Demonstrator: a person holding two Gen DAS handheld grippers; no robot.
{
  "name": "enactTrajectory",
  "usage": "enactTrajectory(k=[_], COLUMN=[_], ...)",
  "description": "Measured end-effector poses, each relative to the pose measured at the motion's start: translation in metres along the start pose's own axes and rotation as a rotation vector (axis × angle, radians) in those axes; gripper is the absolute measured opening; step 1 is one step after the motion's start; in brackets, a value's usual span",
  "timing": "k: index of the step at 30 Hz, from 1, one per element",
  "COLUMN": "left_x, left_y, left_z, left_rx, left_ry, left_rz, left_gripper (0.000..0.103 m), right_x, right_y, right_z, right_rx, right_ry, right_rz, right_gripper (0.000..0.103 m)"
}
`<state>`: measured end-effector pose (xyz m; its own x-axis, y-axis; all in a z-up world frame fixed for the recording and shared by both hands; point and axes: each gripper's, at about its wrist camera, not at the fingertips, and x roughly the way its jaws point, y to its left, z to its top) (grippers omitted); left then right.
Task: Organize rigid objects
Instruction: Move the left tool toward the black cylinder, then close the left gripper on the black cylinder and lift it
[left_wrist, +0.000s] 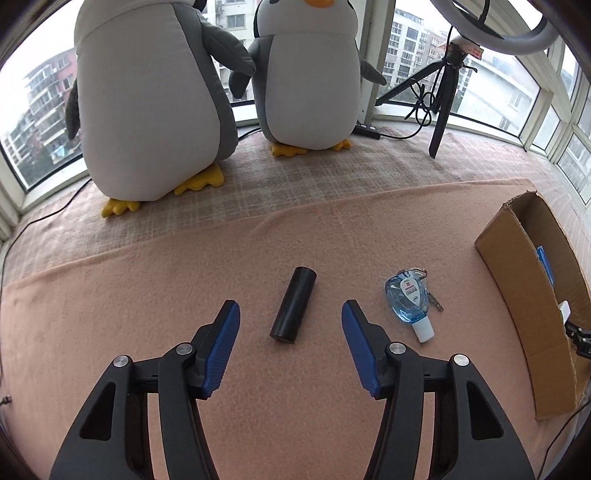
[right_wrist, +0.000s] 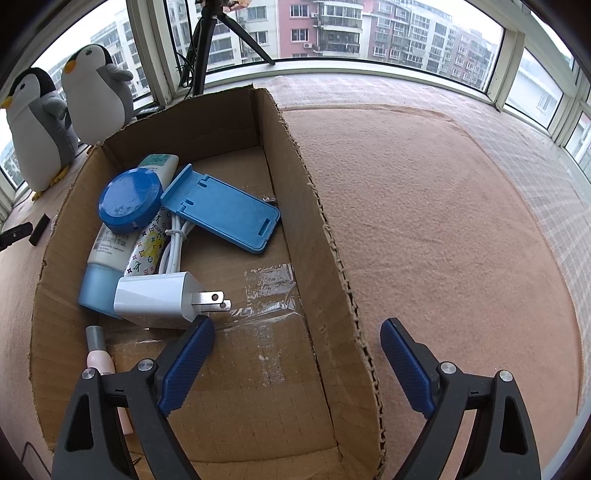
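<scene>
Left tongs (left_wrist: 290, 314) agape over black cylinder (left_wrist: 293, 305)

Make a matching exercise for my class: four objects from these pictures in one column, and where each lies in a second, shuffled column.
Objects:
1. black cylinder
2. blue sanitizer bottle
3. white charger plug
4. plush penguins

Places:
A. inside the cardboard box
B. by the window, on the checked cloth
C. on the pink blanket, ahead of the open left gripper
D. on the pink blanket, between cylinder and box

Pairs: 1-C, 2-D, 3-A, 4-B
</scene>
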<state>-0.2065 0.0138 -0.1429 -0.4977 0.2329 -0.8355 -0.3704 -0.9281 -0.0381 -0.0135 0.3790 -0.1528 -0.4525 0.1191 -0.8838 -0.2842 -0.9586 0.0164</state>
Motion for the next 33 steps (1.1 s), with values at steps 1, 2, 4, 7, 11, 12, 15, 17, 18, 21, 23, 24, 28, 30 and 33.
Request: enactTrajectory(k=[1, 2, 4, 7, 11, 12, 15, 17, 18, 21, 23, 24, 28, 30, 33], left_x=[0.003, 0.006, 0.011, 0.018, 0.024, 0.024, 0.026, 0.026, 0.026, 0.025, 0.024, 0.023, 0.013, 0.004, -0.012], left_y=[0.0, 0.0, 0.0, 0.0, -0.002, -0.002, -0.002, -0.002, -0.002, -0.002, -0.003, -0.002, -0.002, -0.005, -0.013], left_z=[0.001, 0.002, 0.004, 0.005, 0.004, 0.004, 0.003, 0.003, 0.003, 0.001, 0.0, -0.001, -0.005, -0.007, -0.008], left_rx=[0.007, 0.011, 0.015, 0.016, 0.022, 0.023, 0.02, 0.014, 0.013, 0.014, 0.01, 0.005, -0.029, -0.034, -0.03], left_ry=[0.005, 0.009, 0.017, 0.03, 0.042, 0.044, 0.049, 0.05, 0.05, 0.049, 0.046, 0.045, 0.03, 0.014, -0.012], left_rz=[-0.001, -0.005, -0.006, -0.005, -0.003, -0.004, -0.004, -0.01, -0.01, -0.004, -0.002, -0.003, -0.018, -0.03, -0.053], left_gripper=[0.052, 0.051, 0.047, 0.042, 0.035, 0.031, 0.022, 0.018, 0.016, 0.015, 0.015, 0.015, 0.015, 0.015, 0.015], right_x=[0.0, 0.0, 0.0, 0.0, 0.0, 0.0, 0.0, 0.0, 0.0, 0.0, 0.0, 0.0, 0.0, -0.001, -0.001], right_y=[0.0, 0.0, 0.0, 0.0, 0.0, 0.0, 0.0, 0.0, 0.0, 0.0, 0.0, 0.0, -0.001, -0.002, -0.003], right_z=[0.0, 0.0, 0.0, 0.0, 0.0, 0.0, 0.0, 0.0, 0.0, 0.0, 0.0, 0.0, 0.0, 0.0, 0.0], right_rx=[0.0, 0.0, 0.0, 0.0, 0.0, 0.0, 0.0, 0.0, 0.001, 0.0, 0.001, 0.002, 0.003, 0.005, 0.005], right_ry=[0.0, 0.0, 0.0, 0.0, 0.0, 0.0, 0.0, 0.0, 0.0, 0.001, 0.0, 0.0, 0.0, -0.001, -0.002], right_rz=[0.0, -0.001, -0.001, 0.0, 0.0, 0.0, -0.001, -0.001, -0.001, -0.001, -0.001, -0.001, -0.003, -0.002, -0.002], right_gripper=[0.089, 0.089, 0.089, 0.089, 0.09, 0.09, 0.09, 0.09, 0.09, 0.09, 0.09, 0.09, 0.09, 0.09, 0.09])
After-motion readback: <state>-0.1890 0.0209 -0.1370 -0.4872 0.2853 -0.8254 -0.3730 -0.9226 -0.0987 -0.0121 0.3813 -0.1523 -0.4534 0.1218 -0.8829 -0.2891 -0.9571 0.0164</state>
